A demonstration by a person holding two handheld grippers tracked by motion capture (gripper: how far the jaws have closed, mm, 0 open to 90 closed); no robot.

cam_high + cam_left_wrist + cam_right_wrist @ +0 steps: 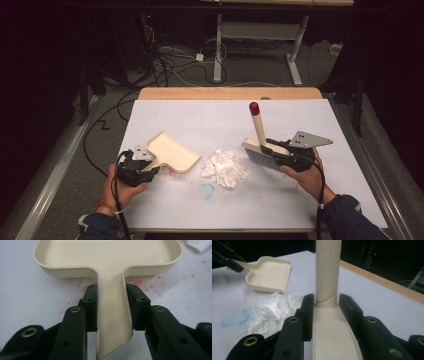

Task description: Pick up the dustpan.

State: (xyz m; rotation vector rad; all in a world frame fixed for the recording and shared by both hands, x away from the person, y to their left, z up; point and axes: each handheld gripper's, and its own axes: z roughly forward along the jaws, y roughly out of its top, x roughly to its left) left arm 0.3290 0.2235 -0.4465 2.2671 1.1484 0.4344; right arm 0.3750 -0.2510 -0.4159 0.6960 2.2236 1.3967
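A cream dustpan [172, 151] lies on the white table top [200, 120], its mouth toward a heap of crumpled white paper [225, 168]. My left gripper [151, 168] is shut on the dustpan's handle [113, 315]; both pads press the handle's sides. My right gripper [271, 148] is shut on a cream brush [260, 131] whose red-tipped handle points up and away, bristles [260, 159] just right of the paper. In the right gripper view the jaws clamp the brush handle [327, 272] at its base, with the paper [274, 310] and dustpan [270, 273] ahead to the left.
A blue smear [206, 190] marks the sheet in front of the paper, and red specks [140, 285] lie around the dustpan handle. The table's wooden far edge [230, 93] shows beyond the sheet. Cables and a desk frame [260, 35] stand on the floor behind.
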